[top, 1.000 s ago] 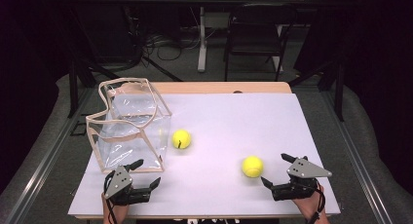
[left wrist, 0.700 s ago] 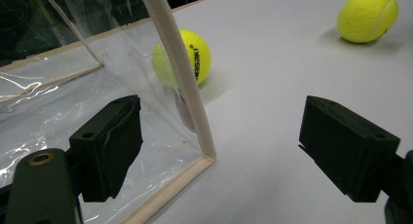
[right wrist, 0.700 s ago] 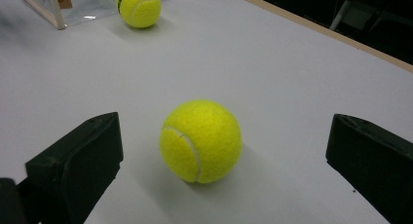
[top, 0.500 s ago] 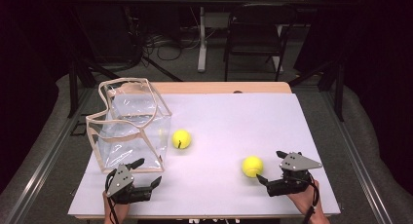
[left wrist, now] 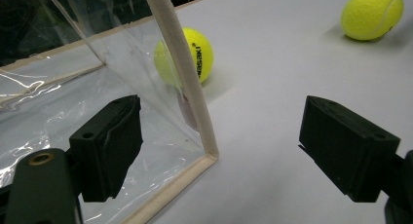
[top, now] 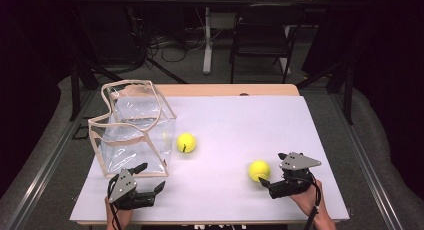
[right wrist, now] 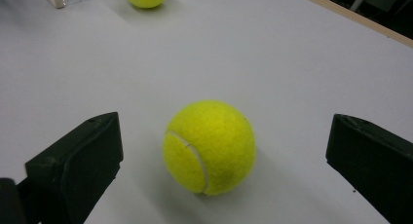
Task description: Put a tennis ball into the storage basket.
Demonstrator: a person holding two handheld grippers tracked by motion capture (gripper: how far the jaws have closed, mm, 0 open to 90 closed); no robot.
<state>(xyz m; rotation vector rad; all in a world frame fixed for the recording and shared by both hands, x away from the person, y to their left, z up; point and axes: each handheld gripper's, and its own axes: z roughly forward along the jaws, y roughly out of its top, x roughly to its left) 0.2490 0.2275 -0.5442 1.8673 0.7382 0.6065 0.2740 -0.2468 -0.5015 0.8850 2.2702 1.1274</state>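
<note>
We judge the work barely begun: both tennis balls lie on the white tabletop (top: 230, 115), neither inside the clear plastic bag (top: 132, 127) that stands open near the left edge. Our right gripper (top: 270, 182) sits toward the front right corner, jaws spread wide and empty, with the nearer tennis ball (right wrist: 209, 146) lined up between them but not yet touched. The other tennis ball (top: 186, 142) rests just beside the bag's right wall. Our left gripper (top: 150, 177), jaws also apart and holding nothing, waits by the bag's front corner. Grasping, carrying and dropping remain for both.
</note>
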